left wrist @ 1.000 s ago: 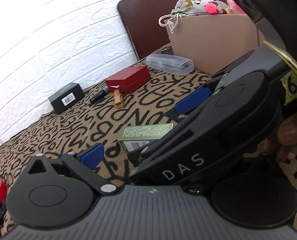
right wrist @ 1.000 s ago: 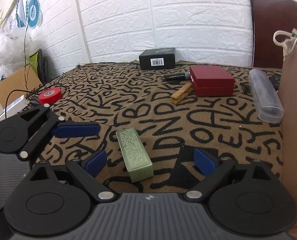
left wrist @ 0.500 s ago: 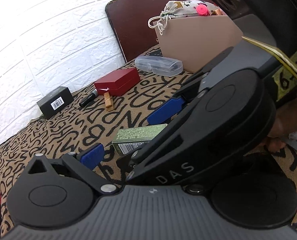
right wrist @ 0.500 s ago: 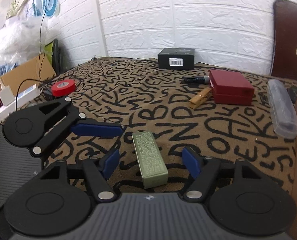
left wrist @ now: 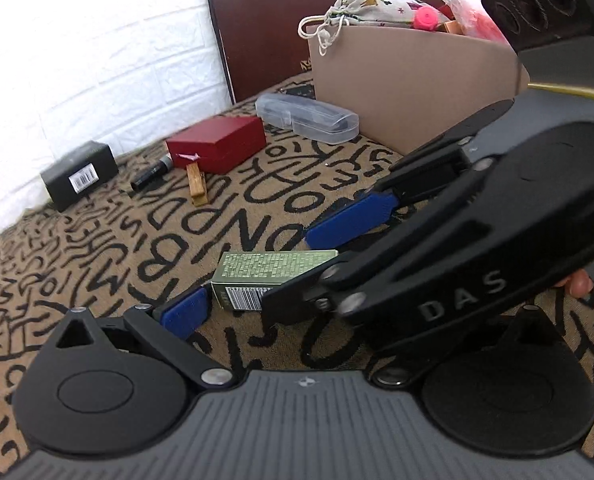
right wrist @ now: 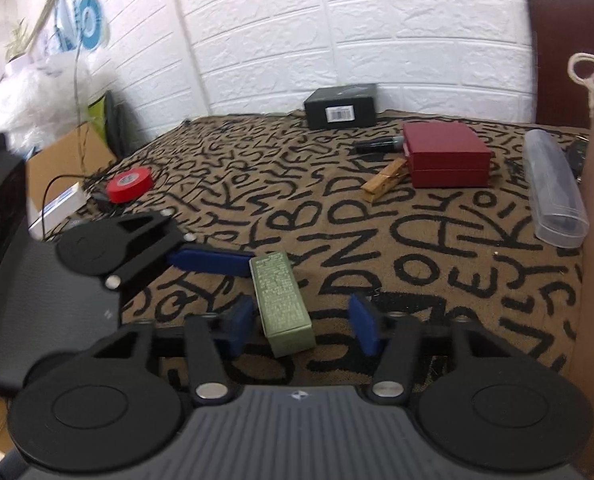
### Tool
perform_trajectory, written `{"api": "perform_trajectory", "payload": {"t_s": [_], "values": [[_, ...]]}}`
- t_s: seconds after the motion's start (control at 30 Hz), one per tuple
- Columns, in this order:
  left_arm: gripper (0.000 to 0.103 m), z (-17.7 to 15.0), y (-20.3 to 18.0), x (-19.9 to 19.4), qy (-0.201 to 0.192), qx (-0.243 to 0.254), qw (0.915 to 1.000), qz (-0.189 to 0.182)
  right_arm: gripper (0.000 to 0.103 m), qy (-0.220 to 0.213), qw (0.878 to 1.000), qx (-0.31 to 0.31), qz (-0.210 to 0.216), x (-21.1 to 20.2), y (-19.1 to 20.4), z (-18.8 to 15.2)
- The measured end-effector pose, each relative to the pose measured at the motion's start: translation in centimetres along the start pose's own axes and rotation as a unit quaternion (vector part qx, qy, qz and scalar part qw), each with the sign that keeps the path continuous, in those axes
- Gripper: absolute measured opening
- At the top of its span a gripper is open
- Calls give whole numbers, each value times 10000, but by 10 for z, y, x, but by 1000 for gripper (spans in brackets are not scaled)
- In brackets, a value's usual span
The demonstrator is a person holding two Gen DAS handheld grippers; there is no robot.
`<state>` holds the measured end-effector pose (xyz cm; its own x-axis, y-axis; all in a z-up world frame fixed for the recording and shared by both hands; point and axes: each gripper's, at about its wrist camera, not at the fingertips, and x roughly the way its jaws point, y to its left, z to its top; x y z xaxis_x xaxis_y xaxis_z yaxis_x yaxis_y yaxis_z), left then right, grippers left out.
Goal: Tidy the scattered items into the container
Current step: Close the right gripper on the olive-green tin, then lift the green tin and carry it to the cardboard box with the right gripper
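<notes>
A green rectangular box (right wrist: 283, 300) lies on the letter-patterned cloth between the blue pads of my right gripper (right wrist: 301, 328). Its jaws are closing; a gap still shows at the right pad. In the left wrist view the same green box (left wrist: 273, 270) sits just ahead of my left gripper (left wrist: 293, 312). That gripper's left pad (left wrist: 185, 314) stands wide beside the box's barcode end, and its right finger is hidden behind the right gripper. The cardboard container (left wrist: 409, 88) stands at the back right, holding a drawstring bag and other items.
A red box (right wrist: 447, 152), a black box (right wrist: 341, 106), a wooden clothespin (right wrist: 385, 186), a black tube (right wrist: 377, 145) and a clear case (right wrist: 553, 188) lie farther back on the cloth. A red tape roll (right wrist: 129, 184) sits at the left edge. White brick wall behind.
The right gripper's jaws have narrowed step by step around the green box. Both views have swung slightly; the left gripper's finger now lies against the box's far end.
</notes>
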<state>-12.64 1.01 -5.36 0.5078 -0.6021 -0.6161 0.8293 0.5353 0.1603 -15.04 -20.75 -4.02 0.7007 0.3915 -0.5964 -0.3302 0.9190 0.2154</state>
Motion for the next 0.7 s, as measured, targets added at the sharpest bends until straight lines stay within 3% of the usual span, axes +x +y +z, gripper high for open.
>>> {"api": "perform_trajectory", "payload": {"t_s": [0.1, 0.2, 0.27, 0.37, 0.47, 0.57, 0.7], "values": [[103, -5, -2, -7, -154, 322, 9992, 176, 49, 94, 9996, -249, -55, 3, 3, 1], [103, -7, 7, -8, -164, 203, 9994, 211, 49, 85, 9992, -378, -110, 6, 4, 2], [103, -6, 10, -5, -126, 113, 9998, 121, 47, 67, 9992, -375, -149, 7, 2, 2], [103, -3, 10, -1, -130, 430, 9989, -164, 44, 67, 9983, -452, -355, 5, 3, 3], [103, -1, 8, -2, -177, 804, 9957, -433, 49, -1, 9927, -709, -979, 4, 6, 3], [103, -2, 11, -3, -279, 859, 9954, -326, 49, -55, 9970, -346, -694, 0, -6, 1], [103, -2, 24, 2, -295, 349, 9990, -12, 53, -259, 9981, -23, -563, -4, -16, -3]]}}
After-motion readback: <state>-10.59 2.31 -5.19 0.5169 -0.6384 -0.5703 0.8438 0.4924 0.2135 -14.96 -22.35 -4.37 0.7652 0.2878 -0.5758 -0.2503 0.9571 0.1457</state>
